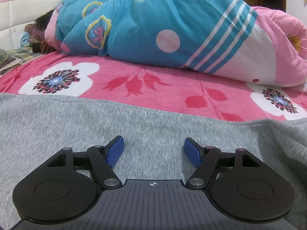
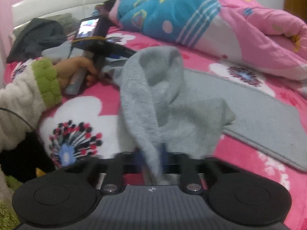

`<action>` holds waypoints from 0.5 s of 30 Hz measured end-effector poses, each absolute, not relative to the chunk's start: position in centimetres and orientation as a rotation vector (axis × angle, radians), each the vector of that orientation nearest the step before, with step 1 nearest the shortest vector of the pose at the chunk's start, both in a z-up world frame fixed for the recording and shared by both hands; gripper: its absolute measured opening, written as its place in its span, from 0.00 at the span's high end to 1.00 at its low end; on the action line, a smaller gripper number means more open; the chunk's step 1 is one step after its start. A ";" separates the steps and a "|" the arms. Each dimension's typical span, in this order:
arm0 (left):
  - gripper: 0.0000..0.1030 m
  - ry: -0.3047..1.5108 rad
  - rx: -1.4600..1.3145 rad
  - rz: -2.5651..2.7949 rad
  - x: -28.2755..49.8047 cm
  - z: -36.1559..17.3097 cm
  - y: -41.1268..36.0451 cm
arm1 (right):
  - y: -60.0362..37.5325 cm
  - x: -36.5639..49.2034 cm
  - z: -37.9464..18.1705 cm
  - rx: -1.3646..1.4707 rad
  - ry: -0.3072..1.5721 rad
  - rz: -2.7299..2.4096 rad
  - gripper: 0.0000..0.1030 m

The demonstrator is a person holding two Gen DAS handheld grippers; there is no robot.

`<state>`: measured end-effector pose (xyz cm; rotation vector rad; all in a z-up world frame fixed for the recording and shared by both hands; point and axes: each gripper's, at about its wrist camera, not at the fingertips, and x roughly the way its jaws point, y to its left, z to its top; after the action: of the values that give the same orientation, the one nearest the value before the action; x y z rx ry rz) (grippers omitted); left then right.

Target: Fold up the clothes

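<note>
A grey knit garment (image 1: pixel 76 124) lies spread on the pink bed. My left gripper (image 1: pixel 153 149) rests low over it, blue pads wide apart, with only flat cloth between them. In the right wrist view, a fold of the same grey garment (image 2: pixel 153 95) stands up off the bed, and its lower end runs down between the closed fingers of my right gripper (image 2: pixel 153 159). The picture there is blurred. The left gripper (image 2: pixel 115 56) shows at the far left edge of the garment, held by a hand (image 2: pixel 76 71) in a cream sleeve with a green cuff.
A pink floral bedsheet (image 1: pixel 134 84) covers the bed. A blue and pink quilt (image 1: pixel 153 28) is bunched along the far side, with a person's dark hair (image 1: pixel 44 21) showing at its end. Dark clothes (image 2: pixel 36 36) are piled by the white headboard (image 2: pixel 57 2).
</note>
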<state>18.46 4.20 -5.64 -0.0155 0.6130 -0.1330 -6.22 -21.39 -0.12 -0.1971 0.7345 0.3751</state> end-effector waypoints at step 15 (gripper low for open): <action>0.32 0.613 -0.013 -0.131 18.5 -5.7 4.2 | -37.7 4.5 10.7 0.015 0.587 -0.042 0.95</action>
<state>18.46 4.19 -5.65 -0.0128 0.6132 -0.1312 4.54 -37.70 10.66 0.0147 0.5871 -0.0421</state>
